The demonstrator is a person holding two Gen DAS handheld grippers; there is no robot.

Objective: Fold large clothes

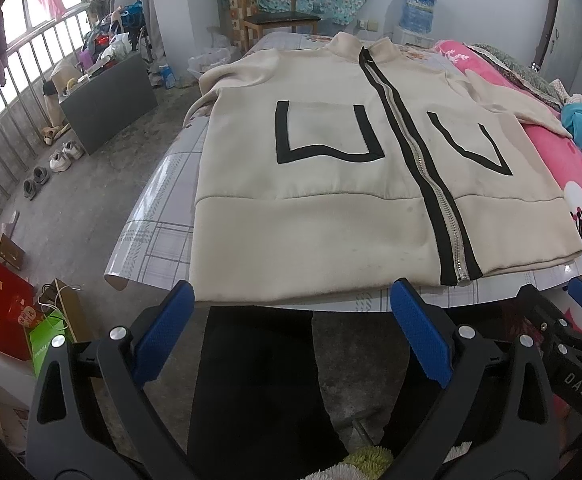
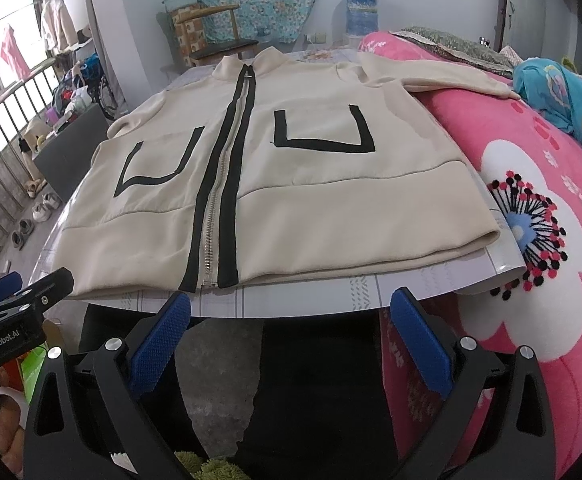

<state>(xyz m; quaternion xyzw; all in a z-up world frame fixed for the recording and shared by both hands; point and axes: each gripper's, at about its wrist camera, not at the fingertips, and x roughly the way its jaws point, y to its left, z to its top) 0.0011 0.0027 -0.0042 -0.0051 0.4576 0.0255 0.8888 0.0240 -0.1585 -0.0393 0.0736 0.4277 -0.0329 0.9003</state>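
A table [image 1: 159,236] with a shiny cover of grey lines and squares is holding a big cream jacket [image 1: 311,216]. The jacket is lying flat on it, front side up, zipped shut, with its bottom edge near the table's front edge. Its collar is pointing to the far end. One sleeve is hanging off the table's side. The other sleeve is lying over a pink blanket [image 2: 539,208] beside the table.
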